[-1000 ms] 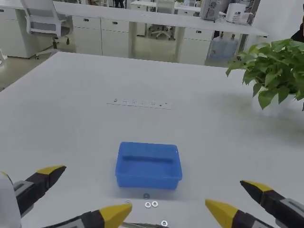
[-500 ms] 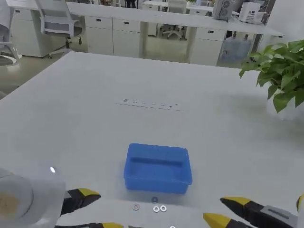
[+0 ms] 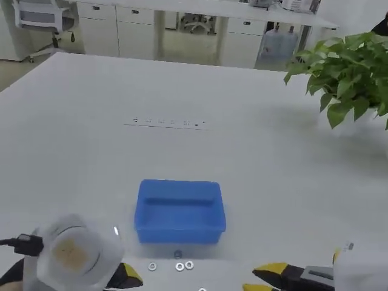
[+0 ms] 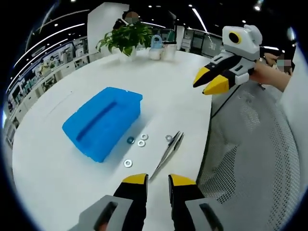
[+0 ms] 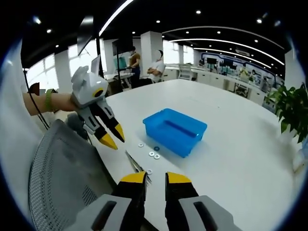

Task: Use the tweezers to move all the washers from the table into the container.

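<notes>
A blue container (image 3: 179,210) stands on the white table near its front edge. Between it and that edge lie several small washers (image 3: 179,266), one of them blue (image 3: 177,254). In the left gripper view the washers (image 4: 141,143) lie beside the metal tweezers (image 4: 167,151), which rest loose at the table's edge. My left gripper (image 4: 158,180) hovers just short of the tweezers, jaws drawn together on nothing. My right gripper (image 5: 155,178) hangs off the edge over the tweezers (image 5: 138,167), also shut and empty. The head view has both grippers low, left (image 3: 124,276) and right (image 3: 267,277).
A potted plant (image 3: 348,73) stands at the table's far right. A row of small marks (image 3: 167,123) crosses the tabletop beyond the container. A grey mesh chair (image 5: 67,178) sits below the table's front edge. Desks and cabinets (image 3: 121,36) line the back.
Both grippers have gone from wide open to shut and have dropped toward the lower edge of the head view. The head camera has tilted; container and washers stay in place.
</notes>
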Motion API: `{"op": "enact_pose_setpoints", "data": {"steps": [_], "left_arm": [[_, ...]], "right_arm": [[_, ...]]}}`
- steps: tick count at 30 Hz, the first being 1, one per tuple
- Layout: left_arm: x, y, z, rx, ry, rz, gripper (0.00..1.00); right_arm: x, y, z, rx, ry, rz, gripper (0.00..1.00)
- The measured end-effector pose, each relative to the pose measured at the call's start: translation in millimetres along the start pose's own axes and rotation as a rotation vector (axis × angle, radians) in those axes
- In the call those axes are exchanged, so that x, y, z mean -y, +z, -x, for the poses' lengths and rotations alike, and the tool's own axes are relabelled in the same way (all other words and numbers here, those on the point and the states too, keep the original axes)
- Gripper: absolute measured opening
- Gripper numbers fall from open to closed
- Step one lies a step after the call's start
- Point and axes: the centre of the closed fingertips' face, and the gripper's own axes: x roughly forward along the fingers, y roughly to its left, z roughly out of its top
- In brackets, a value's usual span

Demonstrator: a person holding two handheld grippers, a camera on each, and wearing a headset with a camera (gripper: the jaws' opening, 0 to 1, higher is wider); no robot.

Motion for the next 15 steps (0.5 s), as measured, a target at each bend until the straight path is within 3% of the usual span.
{"op": "enact_pose_setpoints", "data": {"steps": [5, 8, 13, 15], "left_arm": [[-3.8, -6.7, -14.2, -0.08, -0.021, -0.116, 0.11], [-6.6, -9.8, -19.9, -0.137, -0.014, -0.22, 0.09], [-1.0, -8.4, -28.0, -0.181, -0.033, -0.344, 0.02], [0.7, -8.5, -31.5, -0.182, -0.041, -0.35, 0.02]], "right_arm": [[1.0, -9.7, 5.4, -0.025, -0.027, -0.004, 0.1], [2.6, -16.0, 8.6, -0.041, -0.05, -0.001, 0.1], [6.7, -21.3, 10.2, -0.051, -0.079, -0.028, 0.1], [7.9, -21.3, 10.3, -0.054, -0.09, -0.028, 0.1]]}}
